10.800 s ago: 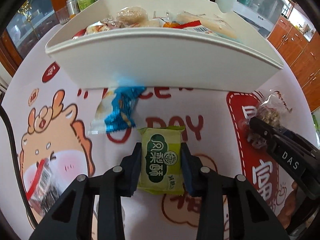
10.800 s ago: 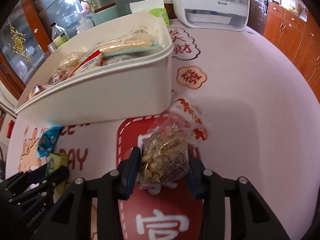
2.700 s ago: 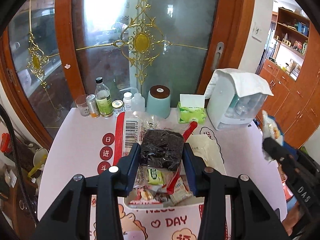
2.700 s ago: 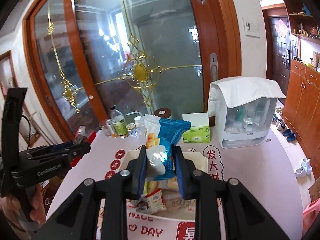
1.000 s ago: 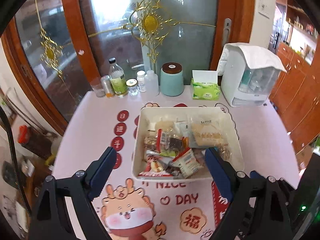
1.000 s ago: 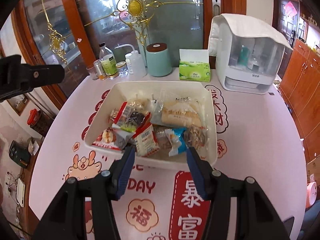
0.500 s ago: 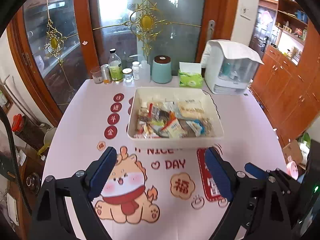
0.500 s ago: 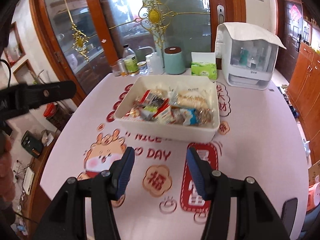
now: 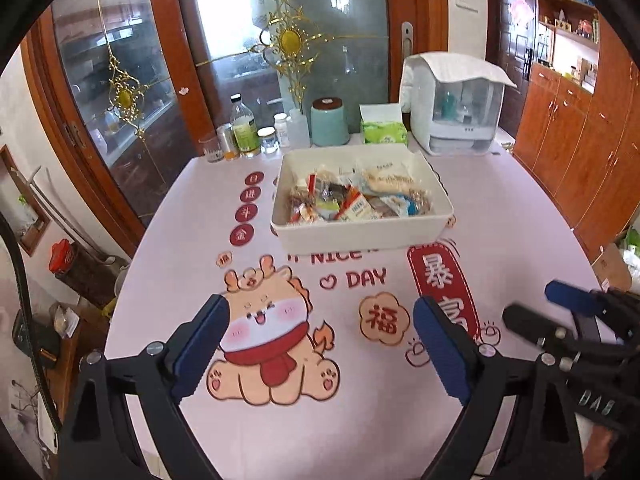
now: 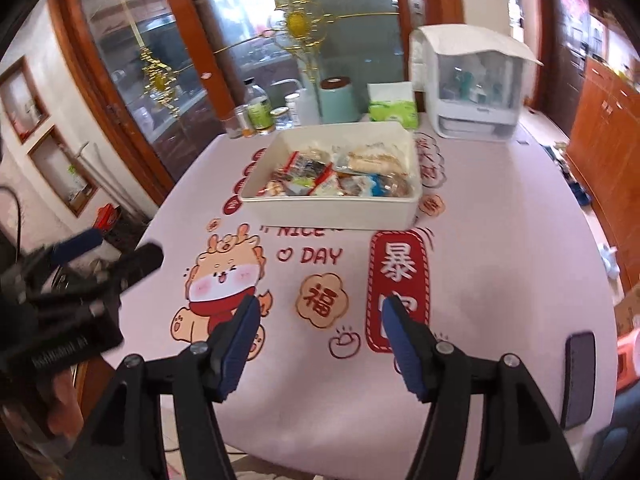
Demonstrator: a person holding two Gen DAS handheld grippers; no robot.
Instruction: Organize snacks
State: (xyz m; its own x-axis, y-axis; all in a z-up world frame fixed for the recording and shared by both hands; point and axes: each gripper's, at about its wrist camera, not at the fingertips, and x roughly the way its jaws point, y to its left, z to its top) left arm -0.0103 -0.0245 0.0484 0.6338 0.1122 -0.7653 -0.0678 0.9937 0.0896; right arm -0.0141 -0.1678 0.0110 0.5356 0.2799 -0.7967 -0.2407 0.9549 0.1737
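Note:
A white bin [image 9: 360,234] [image 10: 332,210] sits toward the far side of the pink printed table, filled with several snack packets [image 9: 352,200] [image 10: 340,178]. My left gripper [image 9: 320,344] hangs well back from it over the cartoon animal print, its jaws opening with nothing between them. My right gripper [image 10: 316,340] is above the near part of the table, its jaws opening too and empty. Each gripper shows at the edge of the other's view: the right gripper [image 9: 532,312] and the left gripper [image 10: 104,256].
Bottles and jars [image 9: 244,132], a teal canister [image 9: 330,122], a green tissue box [image 9: 384,130] and a white appliance [image 9: 456,108] line the table's far edge. A dark phone [image 10: 578,376] lies at the near right edge. Wooden cabinets stand on the right.
Both grippers have drawn back from the bin, which now looks smaller and farther away. Both sets of jaws stand slightly wider. More of the near table shows.

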